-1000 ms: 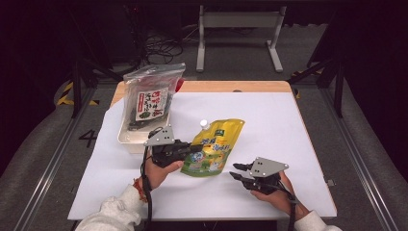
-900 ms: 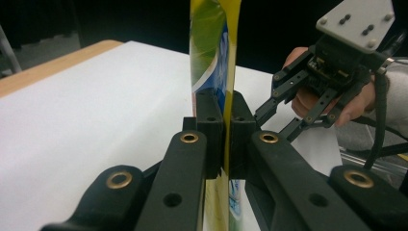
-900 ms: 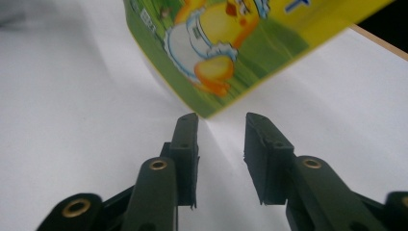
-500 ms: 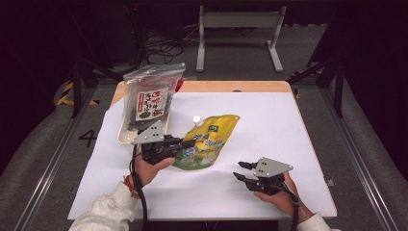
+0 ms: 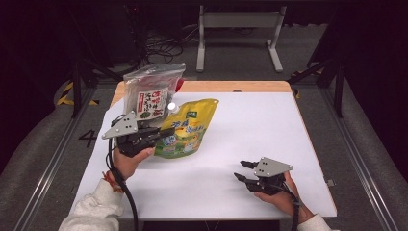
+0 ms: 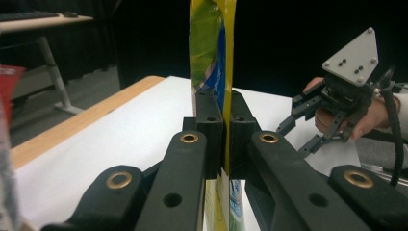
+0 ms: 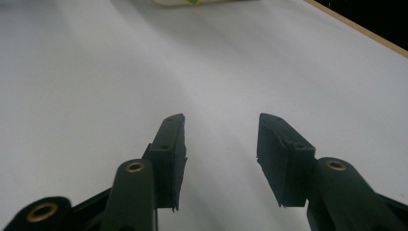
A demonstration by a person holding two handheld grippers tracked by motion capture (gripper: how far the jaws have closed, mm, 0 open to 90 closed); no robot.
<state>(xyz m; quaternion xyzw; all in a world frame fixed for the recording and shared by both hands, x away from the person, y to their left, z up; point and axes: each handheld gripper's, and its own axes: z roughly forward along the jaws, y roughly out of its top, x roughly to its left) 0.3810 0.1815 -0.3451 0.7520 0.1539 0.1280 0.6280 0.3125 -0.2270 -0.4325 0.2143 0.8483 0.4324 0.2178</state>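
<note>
A yellow and green spouted pouch (image 5: 185,131) with a white cap hangs tilted above the white table (image 5: 250,130), pinched at its lower left edge by my left gripper (image 5: 166,133). In the left gripper view the two black jaws press flat on the pouch (image 6: 211,57), which stands edge-on between them. My right gripper (image 5: 244,170) rests low near the table's front right; its jaws have just been opening. In the right gripper view my right gripper (image 7: 220,159) stands apart over bare table, with nothing between its jaws.
A clear bag with a dark snack packet (image 5: 149,96) stands at the table's back left, just behind the lifted pouch. A wooden strip (image 5: 231,86) runs along the far edge. Dark floor, cables and a metal stand lie beyond.
My left gripper has lifted the pouch off the table and carried it left toward the clear bag. The right gripper's jaws have spread wider; that hand stayed put.
</note>
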